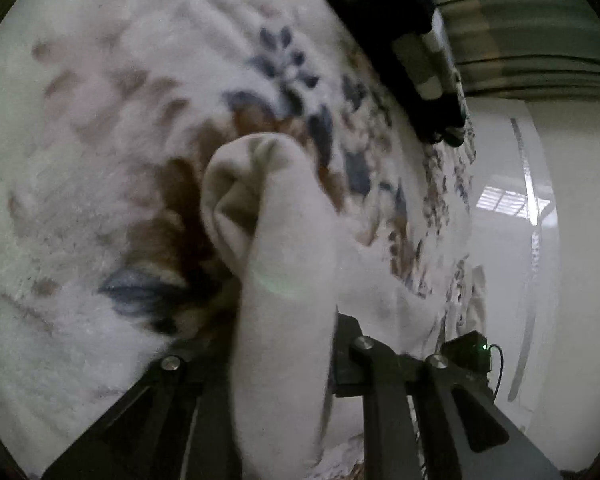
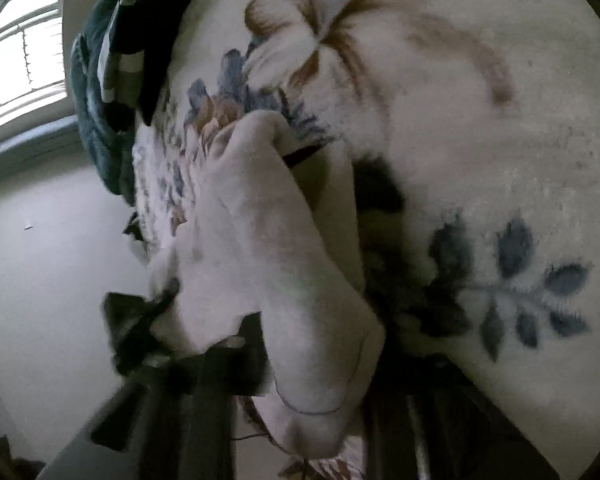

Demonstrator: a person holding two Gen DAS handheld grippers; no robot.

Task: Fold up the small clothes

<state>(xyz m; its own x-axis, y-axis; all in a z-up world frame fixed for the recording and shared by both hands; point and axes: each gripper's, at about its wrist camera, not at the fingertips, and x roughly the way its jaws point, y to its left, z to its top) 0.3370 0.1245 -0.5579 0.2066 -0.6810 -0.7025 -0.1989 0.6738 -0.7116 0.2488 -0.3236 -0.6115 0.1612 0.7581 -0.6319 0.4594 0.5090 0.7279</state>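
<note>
Left wrist: white sock (image 1: 284,280) clamped between left fingers (image 1: 348,344); right fingers (image 2: 244,344) grip it too.

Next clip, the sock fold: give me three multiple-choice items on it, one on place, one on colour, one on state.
1. The dark striped garment lies:
A. at the blanket's far edge
B. in the tongs
C. on the floor

2. The held sock is:
A. white
B. red
C. black

3. The sock is:
A. laid out flat
B. lifted and bunched
C. rolled up in a drawer

Answers:
1 A, it sits where the floral blanket ends.
2 A, pale cloth in both views.
3 B, it rises crumpled in front of the left tongs and the right tongs.
</note>
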